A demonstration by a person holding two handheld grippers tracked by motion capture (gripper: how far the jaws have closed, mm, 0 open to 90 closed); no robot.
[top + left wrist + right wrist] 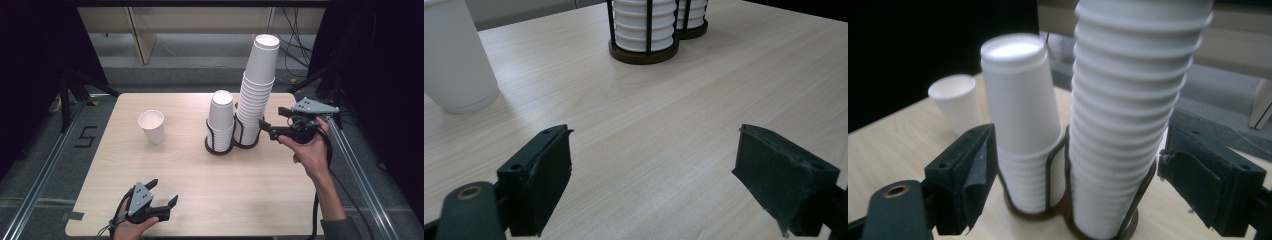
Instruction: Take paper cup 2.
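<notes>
Item, bottom left of the high view: left gripper [161, 192], jaws apart and empty, parked low over the bare table [165, 165], touching nothing. Item, right of centre: right gripper [272, 123], jaws wide, unloaded, levelled just beside the tall cup stack [256, 95] in its black holder [247, 141]. Judged step: reaching for a cup; next move called for closing on the stack, then lifting clear of the short stack [220, 120]; lone cup [152, 126] stood upright, centre left.
</notes>
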